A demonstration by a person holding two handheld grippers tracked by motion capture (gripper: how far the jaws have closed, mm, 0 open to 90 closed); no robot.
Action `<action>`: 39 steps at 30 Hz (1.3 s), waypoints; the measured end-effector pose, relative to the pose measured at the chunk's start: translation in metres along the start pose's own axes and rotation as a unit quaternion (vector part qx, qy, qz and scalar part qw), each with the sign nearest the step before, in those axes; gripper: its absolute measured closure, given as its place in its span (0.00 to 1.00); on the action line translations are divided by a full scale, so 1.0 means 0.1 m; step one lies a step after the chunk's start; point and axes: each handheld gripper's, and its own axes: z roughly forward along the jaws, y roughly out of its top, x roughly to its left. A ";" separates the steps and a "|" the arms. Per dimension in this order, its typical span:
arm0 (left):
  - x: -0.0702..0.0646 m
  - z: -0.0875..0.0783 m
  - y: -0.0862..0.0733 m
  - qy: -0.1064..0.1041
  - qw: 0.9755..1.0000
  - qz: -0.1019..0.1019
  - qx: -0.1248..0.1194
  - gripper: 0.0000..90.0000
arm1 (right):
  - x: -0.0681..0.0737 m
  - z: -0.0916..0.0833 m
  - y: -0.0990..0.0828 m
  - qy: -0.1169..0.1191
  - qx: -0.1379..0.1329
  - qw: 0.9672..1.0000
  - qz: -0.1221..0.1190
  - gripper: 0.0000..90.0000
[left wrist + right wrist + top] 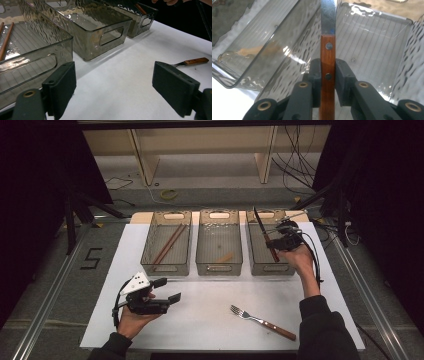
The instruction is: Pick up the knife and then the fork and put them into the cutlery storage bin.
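Note:
My right gripper is shut on the wooden handle of a knife, whose steel blade points away over the right clear bin. In the right gripper view the pads clamp the handle from both sides above the bin's ribbed floor. My left gripper rests low at the near left of the white mat, open, with nothing between its pads. A fork with a wooden handle lies on the mat near the front; its handle shows past the left gripper's right pad.
Three clear bins stand in a row at the back of the white mat. The left bin holds two brown chopsticks; the middle bin holds a small wooden piece. Cables and a shelf lie beyond the table.

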 end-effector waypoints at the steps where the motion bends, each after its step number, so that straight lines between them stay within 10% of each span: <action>1: 0.00 0.00 0.00 0.000 1.000 0.000 0.000 0.21 | 0.00 0.00 0.00 0.000 0.000 1.000 0.000 0.86; 15: 0.00 0.00 0.00 0.000 1.000 0.000 0.000 0.21 | -0.01 0.12 -0.04 -0.014 0.031 0.999 0.010 0.84; 26: 0.00 0.00 0.00 0.001 1.000 0.000 -0.001 0.21 | 0.01 0.02 -0.03 -0.011 0.017 1.000 0.017 0.49; 39: 0.01 0.00 0.00 0.000 1.000 -0.002 0.000 0.21 | 0.31 -0.33 -0.25 0.051 -0.017 0.997 -0.053 0.36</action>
